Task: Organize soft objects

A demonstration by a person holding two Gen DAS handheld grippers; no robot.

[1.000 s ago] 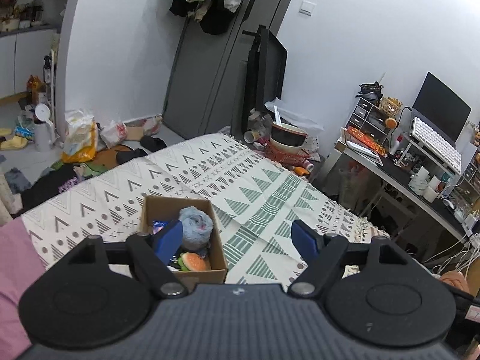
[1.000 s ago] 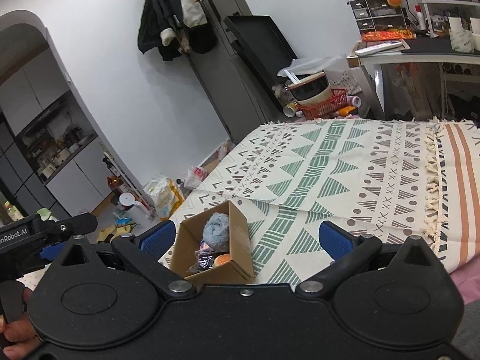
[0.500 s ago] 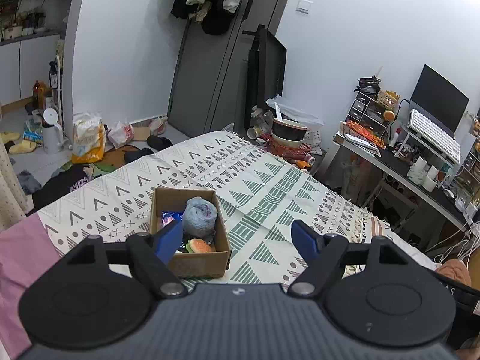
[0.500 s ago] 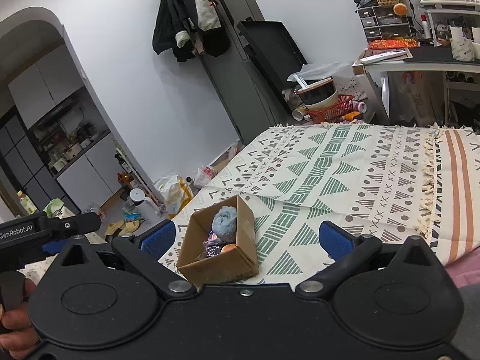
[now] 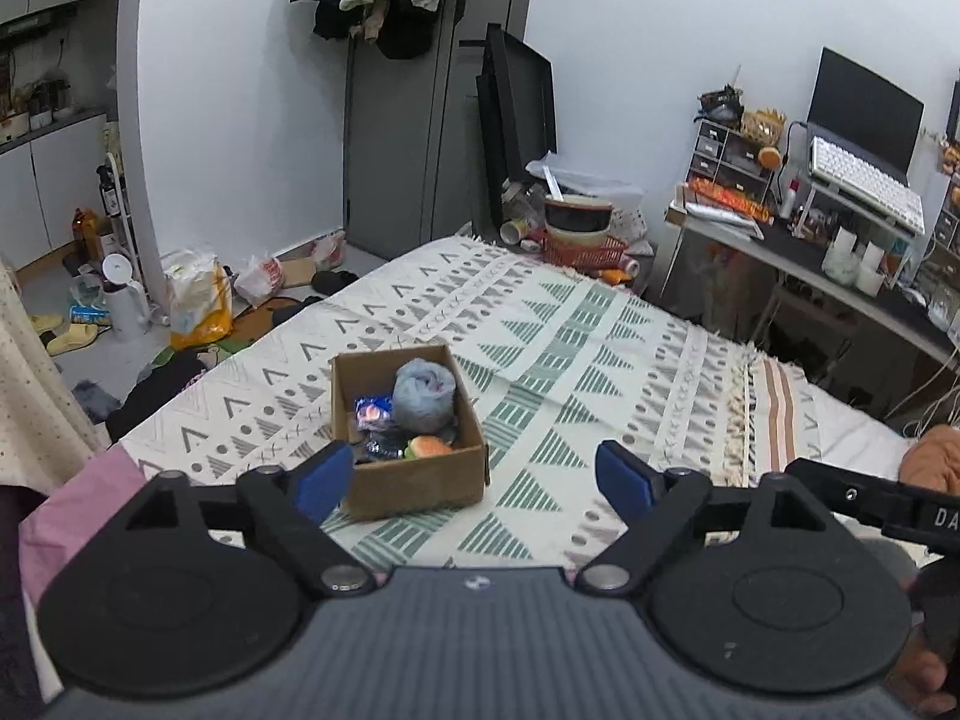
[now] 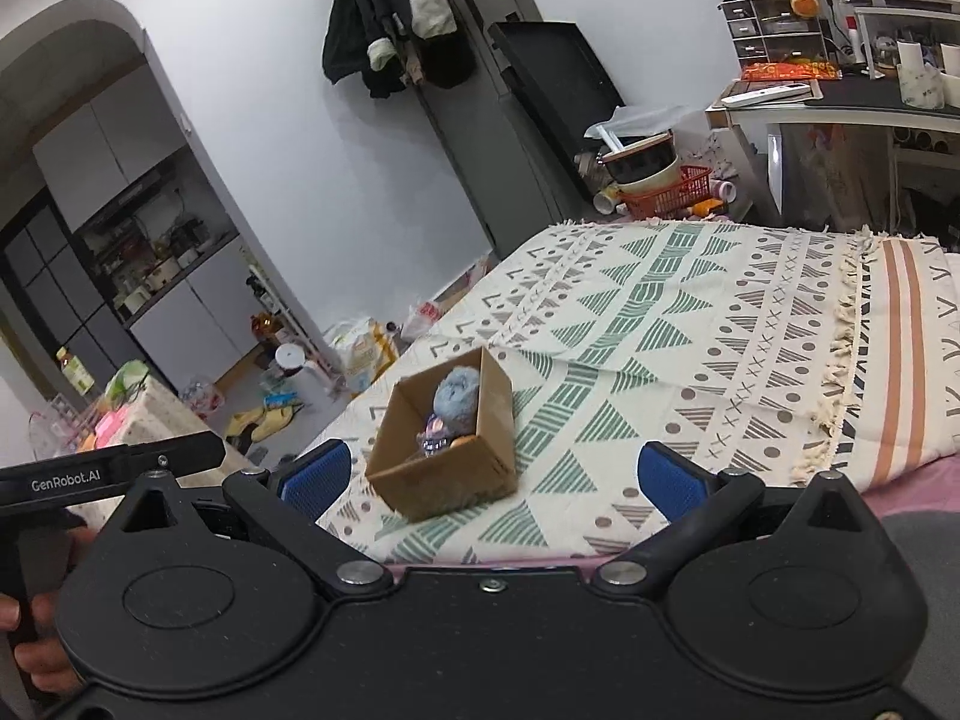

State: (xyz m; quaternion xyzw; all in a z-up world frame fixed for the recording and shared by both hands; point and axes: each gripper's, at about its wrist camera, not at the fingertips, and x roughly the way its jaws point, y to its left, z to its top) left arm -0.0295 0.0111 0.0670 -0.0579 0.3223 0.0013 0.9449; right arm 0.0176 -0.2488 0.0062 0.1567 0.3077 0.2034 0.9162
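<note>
A small cardboard box [image 5: 420, 483] [image 6: 447, 483] sits on the patterned bedspread [image 5: 600, 360] [image 6: 690, 330]. Inside it lie a fluffy blue-grey ball [image 5: 423, 393] [image 6: 459, 393], a shiny blue wrapper [image 5: 373, 408] and a burger-like soft toy [image 5: 427, 447]. My left gripper [image 5: 474, 480] hovers in front of the box, jaws opening, nothing between its blue pads. My right gripper [image 6: 492, 477] is open and empty too, back from the box. The left tool [image 6: 108, 468] shows at the right wrist view's left edge.
A desk [image 5: 840, 264] with keyboard and monitor stands at the right. An orange basket with bowls [image 5: 582, 240] sits at the bed's far end. Bags and clutter [image 5: 192, 300] cover the floor at left. Pink sheet [image 5: 72, 504] shows at the near bed edge.
Both grippers have pulled back from the box, which now looks smaller and farther off. The left jaws stand wider than before.
</note>
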